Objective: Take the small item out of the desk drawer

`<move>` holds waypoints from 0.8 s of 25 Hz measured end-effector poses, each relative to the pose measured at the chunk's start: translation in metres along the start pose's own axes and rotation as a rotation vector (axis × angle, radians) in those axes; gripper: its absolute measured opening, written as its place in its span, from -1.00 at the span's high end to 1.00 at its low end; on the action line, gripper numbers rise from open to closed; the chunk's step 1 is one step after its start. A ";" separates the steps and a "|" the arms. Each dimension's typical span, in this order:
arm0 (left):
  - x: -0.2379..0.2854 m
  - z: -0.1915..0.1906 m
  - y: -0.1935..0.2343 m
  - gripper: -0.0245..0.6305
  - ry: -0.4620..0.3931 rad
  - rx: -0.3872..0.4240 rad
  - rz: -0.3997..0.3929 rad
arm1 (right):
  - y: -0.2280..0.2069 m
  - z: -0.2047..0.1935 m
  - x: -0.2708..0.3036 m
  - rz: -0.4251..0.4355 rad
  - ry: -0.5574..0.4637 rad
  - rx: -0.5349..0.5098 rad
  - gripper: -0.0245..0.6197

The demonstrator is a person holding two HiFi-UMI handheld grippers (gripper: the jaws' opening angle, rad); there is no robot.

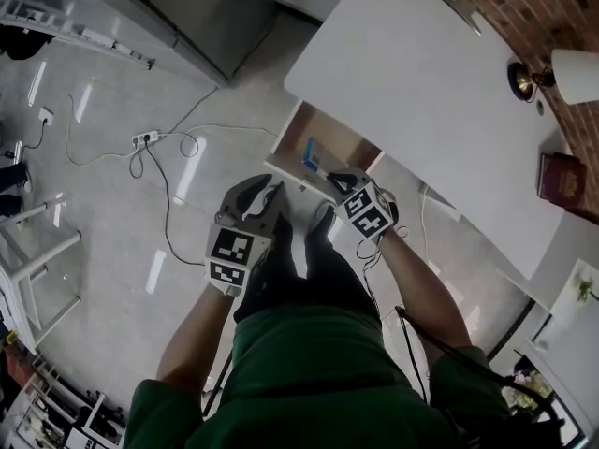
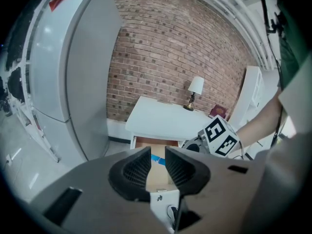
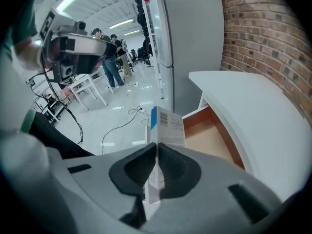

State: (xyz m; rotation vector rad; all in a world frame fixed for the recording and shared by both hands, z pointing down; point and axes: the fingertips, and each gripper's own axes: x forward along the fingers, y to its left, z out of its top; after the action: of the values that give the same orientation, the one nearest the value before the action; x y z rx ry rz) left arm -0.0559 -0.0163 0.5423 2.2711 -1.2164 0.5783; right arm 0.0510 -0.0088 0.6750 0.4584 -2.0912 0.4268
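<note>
My right gripper (image 3: 157, 167) is shut on a small white and blue box (image 3: 165, 126), which stands upright between its jaws above the open drawer (image 3: 214, 135). In the head view the box (image 1: 314, 157) hangs over the wooden drawer (image 1: 328, 137) pulled out from the white desk (image 1: 421, 82), with the right gripper (image 1: 339, 181) just behind it. My left gripper (image 1: 267, 196) hovers to the left of the drawer front, holding nothing. In the left gripper view its jaws (image 2: 157, 167) stand a little apart, and the box (image 2: 157, 158) and drawer (image 2: 146, 143) show through the gap.
A table lamp (image 1: 562, 75) and a dark red book (image 1: 560, 178) sit on the desk's far right end. A power strip with cables (image 1: 145, 140) lies on the floor at left, near a grey cabinet (image 1: 187, 7) and a white frame (image 1: 37, 251). People (image 3: 109, 57) stand far off.
</note>
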 end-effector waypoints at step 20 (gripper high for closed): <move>-0.020 0.054 -0.013 0.68 -0.067 0.045 0.005 | -0.026 0.058 -0.098 -0.120 -0.138 -0.017 0.86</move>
State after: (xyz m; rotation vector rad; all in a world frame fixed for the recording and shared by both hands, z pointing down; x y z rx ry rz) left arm -0.0476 -0.0295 0.4857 2.3428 -1.2533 0.5409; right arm 0.0714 -0.0431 0.5655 0.6148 -2.1839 0.3142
